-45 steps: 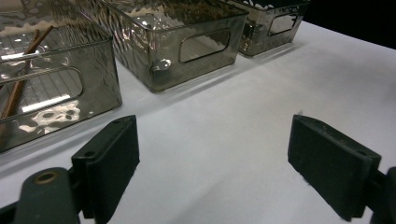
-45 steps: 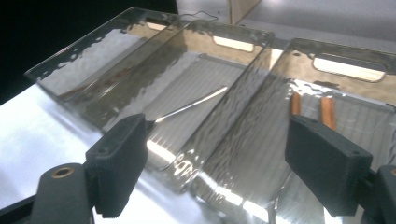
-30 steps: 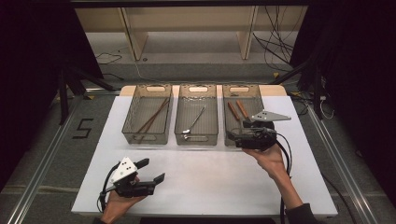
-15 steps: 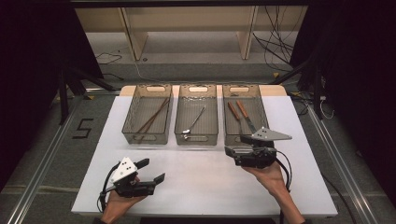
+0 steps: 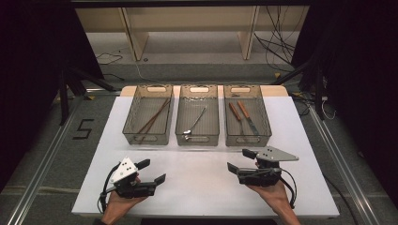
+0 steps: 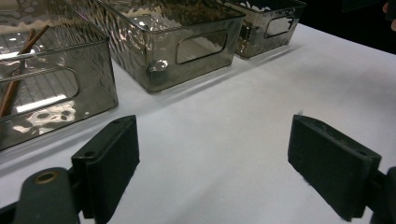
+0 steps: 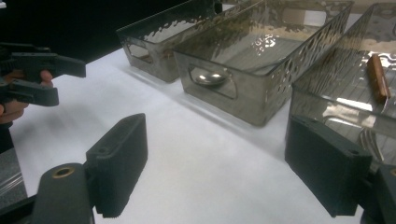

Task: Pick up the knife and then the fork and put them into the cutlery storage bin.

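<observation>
Flanking bare white table (image 5: 202, 183), both matte black claws gape empty.

Dark room, wooden shelf (image 5: 187, 18), grey floor (image 5: 42, 140)

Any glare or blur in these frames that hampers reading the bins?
High view: even light, dark surroundings, cutlery readable. Left gripper view: bright reflections on the left bin wall, jaws soft. Right gripper view: glare on the middle bin, nearest jaws blurred.
</observation>
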`<move>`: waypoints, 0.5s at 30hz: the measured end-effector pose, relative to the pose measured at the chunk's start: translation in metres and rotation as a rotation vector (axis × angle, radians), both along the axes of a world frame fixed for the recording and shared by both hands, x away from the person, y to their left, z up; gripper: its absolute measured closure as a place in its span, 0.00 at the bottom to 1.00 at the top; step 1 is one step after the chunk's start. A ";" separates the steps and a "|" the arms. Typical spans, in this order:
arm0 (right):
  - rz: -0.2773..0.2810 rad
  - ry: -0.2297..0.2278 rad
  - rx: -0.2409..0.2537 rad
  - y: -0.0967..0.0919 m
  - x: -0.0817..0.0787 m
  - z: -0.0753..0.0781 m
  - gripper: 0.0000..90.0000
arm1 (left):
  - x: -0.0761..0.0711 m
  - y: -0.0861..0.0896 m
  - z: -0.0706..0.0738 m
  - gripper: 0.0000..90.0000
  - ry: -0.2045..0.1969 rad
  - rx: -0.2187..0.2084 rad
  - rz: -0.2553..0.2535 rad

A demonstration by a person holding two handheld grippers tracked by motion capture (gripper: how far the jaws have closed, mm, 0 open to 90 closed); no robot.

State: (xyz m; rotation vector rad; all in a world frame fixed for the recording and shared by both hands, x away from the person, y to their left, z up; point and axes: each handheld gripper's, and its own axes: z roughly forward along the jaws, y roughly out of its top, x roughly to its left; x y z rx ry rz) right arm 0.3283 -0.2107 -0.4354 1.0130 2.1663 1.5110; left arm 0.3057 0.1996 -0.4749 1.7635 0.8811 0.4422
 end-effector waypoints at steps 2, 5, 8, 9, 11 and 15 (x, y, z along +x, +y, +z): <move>-0.003 -0.006 -0.002 -0.001 -0.003 -0.003 0.24 | 0.000 0.000 0.000 0.18 0.001 0.000 -0.001; -0.004 -0.005 0.001 -0.004 -0.007 -0.008 0.24 | 0.000 0.000 0.000 0.18 0.001 0.005 -0.006; -0.007 -0.017 0.009 -0.007 -0.010 -0.012 0.24 | 0.000 0.001 0.000 0.18 0.002 0.003 -0.008; -0.011 -0.021 0.014 -0.008 -0.012 -0.013 0.24 | -0.001 0.001 0.000 0.18 0.002 0.003 -0.009; -0.012 -0.024 0.021 -0.010 -0.014 -0.015 0.24 | -0.001 0.001 0.000 0.18 0.002 0.003 -0.010; -0.013 -0.026 0.018 -0.014 -0.020 -0.020 0.23 | -0.001 0.000 0.000 0.18 0.003 0.000 -0.013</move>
